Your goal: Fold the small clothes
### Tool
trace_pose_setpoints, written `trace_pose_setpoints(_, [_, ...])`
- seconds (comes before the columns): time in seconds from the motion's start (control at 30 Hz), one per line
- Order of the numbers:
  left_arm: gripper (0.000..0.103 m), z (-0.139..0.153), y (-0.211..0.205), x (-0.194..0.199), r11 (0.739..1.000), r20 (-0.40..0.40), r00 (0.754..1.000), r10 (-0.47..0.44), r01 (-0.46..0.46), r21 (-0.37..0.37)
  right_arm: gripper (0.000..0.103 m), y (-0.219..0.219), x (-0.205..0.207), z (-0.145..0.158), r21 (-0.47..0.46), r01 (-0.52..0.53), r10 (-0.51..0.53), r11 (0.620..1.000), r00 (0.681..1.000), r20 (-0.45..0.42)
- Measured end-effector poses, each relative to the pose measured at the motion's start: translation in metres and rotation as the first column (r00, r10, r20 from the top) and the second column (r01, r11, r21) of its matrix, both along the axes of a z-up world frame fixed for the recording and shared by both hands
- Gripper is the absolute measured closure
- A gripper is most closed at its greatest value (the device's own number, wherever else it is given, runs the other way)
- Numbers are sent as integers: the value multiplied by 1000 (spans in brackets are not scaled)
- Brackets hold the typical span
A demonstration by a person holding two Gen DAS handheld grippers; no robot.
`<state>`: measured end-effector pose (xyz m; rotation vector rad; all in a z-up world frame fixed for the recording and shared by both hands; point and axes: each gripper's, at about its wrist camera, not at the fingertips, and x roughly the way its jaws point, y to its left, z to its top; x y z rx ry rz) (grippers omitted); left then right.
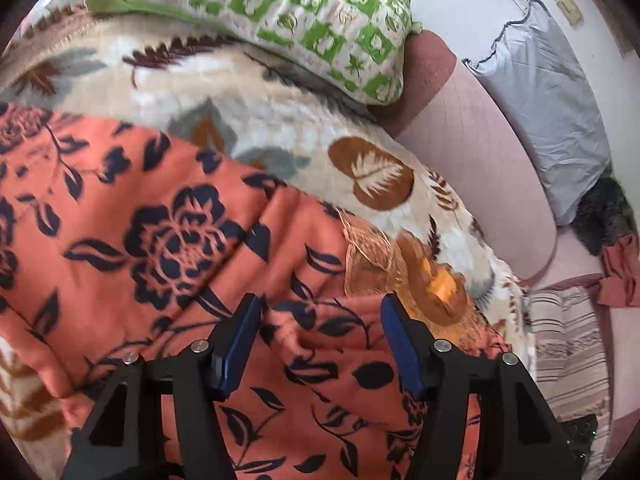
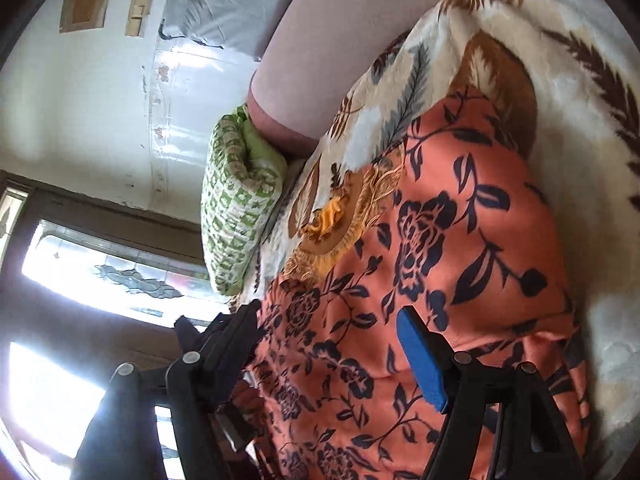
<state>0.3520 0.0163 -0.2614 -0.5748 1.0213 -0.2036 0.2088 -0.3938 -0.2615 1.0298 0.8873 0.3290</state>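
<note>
The orange floral garment (image 1: 168, 220) runs off both views' bottom edges.

Garment on the bed

Floral garment (image 1: 168, 240) lies on the blanket (image 1: 280, 120), pillow (image 1: 280, 12) at the far end, bolster (image 1: 480, 160) right.

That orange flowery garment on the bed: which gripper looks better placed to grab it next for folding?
Probably the left gripper. Its jaws are open, straddling a raised fold of the orange garment near the embroidered neckline. The right gripper, also open, sits tilted at the cloth's edge.
</note>
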Motion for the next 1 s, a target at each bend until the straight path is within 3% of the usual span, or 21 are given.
trace_pose_setpoints(0.03, [44, 0, -3, -1, 1000, 3, 1000, -14, 14, 8, 28, 0, 1, 0, -27, -6, 6, 1000, 1000, -23])
trace_pose_setpoints(0.17, [76, 2, -18, 0, 994, 30, 994, -106, 105, 34, 28, -12, 0, 0, -147, 14, -30, 989, 994, -108])
trace_pose_setpoints(0.27, [90, 5, -22, -1, 991, 73, 988, -137, 137, 11, 28, -26, -4, -8, -134, 43, -64, 990, 985, -159])
trace_pose_setpoints(0.37, [92, 14, -25, -5, 986, 123, 980, -159, 163, -26, 29, -28, -5, -10, -118, 39, -59, 992, 984, -170])
trace_pose_setpoints(0.5, [93, 45, -26, -17, 972, 235, 953, -189, 216, -94, 29, -9, -3, 8, -26, -31, 31, 999, 1000, -1])
trace_pose_setpoints(0.63, [93, 70, -19, -26, 984, 311, 939, -145, 170, -55, 29, 25, 2, 17, -166, -71, 81, 984, 995, 55])
trace_pose_setpoints(0.73, [92, 74, -1, -25, 998, 295, 954, -57, 54, 18, 29, 68, 17, 23, -327, -137, 162, 935, 985, 52])
trace_pose_setpoints(0.83, [84, 68, 18, -20, 998, 241, 970, 1, -17, 63, 29, 124, 31, 30, -472, -210, 265, 856, 963, 52])
trace_pose_setpoints(1.0, [76, 57, 48, -16, 994, 164, 985, 60, -73, 79, 29, 212, 58, 13, -712, -286, 385, 641, 923, -24])
